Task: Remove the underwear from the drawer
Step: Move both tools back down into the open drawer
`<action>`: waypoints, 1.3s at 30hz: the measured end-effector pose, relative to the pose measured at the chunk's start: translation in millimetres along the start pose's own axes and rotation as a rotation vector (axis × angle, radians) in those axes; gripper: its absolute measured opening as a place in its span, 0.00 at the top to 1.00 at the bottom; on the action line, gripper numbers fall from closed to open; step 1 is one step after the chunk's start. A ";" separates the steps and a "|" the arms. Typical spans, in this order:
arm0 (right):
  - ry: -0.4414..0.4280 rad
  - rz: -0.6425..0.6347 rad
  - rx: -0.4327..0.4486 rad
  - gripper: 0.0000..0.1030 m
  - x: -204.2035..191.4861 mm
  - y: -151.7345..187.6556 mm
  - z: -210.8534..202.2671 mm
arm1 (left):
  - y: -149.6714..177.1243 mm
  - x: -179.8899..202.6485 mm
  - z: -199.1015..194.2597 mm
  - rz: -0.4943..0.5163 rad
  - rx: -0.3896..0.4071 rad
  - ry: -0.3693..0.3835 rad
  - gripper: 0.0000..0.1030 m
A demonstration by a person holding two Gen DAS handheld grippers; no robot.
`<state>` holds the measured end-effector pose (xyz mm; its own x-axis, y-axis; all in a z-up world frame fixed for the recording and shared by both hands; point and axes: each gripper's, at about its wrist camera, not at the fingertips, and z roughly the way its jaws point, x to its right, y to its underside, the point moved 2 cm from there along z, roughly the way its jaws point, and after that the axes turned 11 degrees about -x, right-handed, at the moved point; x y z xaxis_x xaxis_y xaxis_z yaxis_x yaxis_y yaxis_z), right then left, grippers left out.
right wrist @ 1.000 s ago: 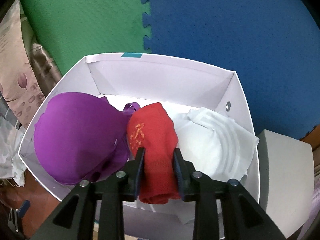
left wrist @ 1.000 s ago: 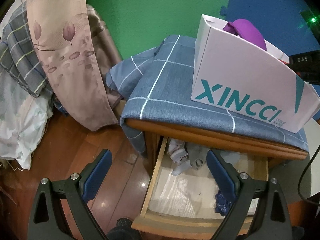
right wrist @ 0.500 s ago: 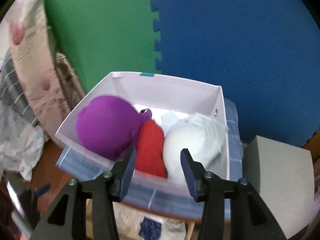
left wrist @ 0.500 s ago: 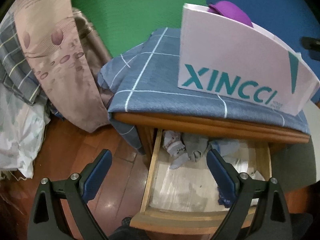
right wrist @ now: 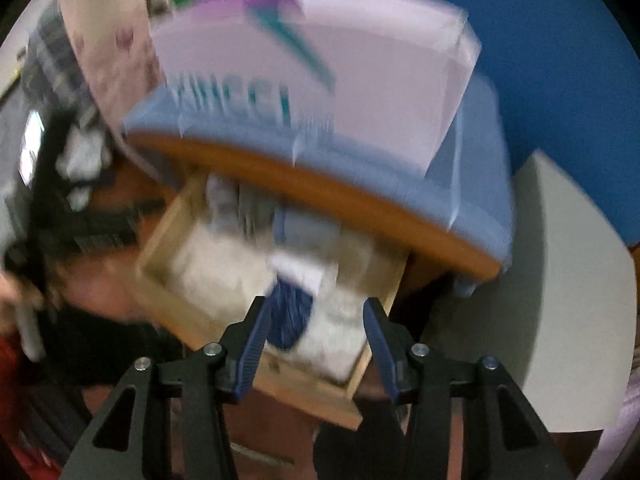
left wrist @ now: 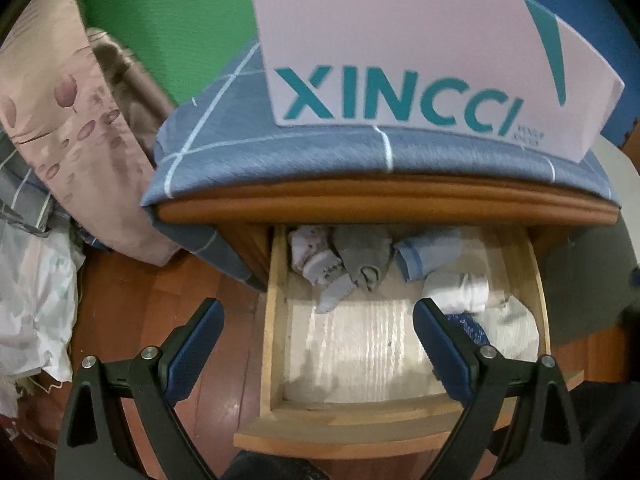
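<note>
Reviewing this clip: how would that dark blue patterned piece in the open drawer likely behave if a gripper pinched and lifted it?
The dark blue piece looks like crumpled soft fabric, so it would probably flop and drape rather than hold its shape. It seems small and thin, so likely very light. It lies against a white garment in the drawer, so a pinch might snag that too.

The wooden drawer point(left wrist: 276, 320) stands pulled out below the nightstand top, its pale lined floor bare in the middle. Along its back lie small folded garments: a white patterned piece point(left wrist: 310, 250), a grey one point(left wrist: 362, 254) and a light blue one point(left wrist: 424, 252). At the right side sit a white roll point(left wrist: 460, 288), a dark blue patterned piece point(left wrist: 472, 326) and a white ribbed piece point(left wrist: 510, 330).
</note>
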<state>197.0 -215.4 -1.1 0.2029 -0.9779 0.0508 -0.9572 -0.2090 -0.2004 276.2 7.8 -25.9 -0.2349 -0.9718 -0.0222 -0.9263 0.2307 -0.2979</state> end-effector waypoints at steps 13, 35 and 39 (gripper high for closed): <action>0.063 -0.074 -0.371 0.36 4.3 -9.1 152.1 | 2.3 9.3 28.5 0.021 -0.081 -0.010 0.08; 0.142 -0.212 -0.611 0.16 -6.2 -17.7 235.1 | 7.3 13.9 57.8 0.033 -0.171 -0.001 0.08; 0.109 -0.215 -0.623 0.40 -12.5 -20.3 242.8 | 6.3 12.0 59.5 0.026 -0.182 0.012 0.08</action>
<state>264.1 -200.8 -235.2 0.4119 -0.9017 0.1315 -0.8447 -0.3237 0.4262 285.0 -5.3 -84.9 -0.2621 -0.9649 -0.0159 -0.9576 0.2621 -0.1197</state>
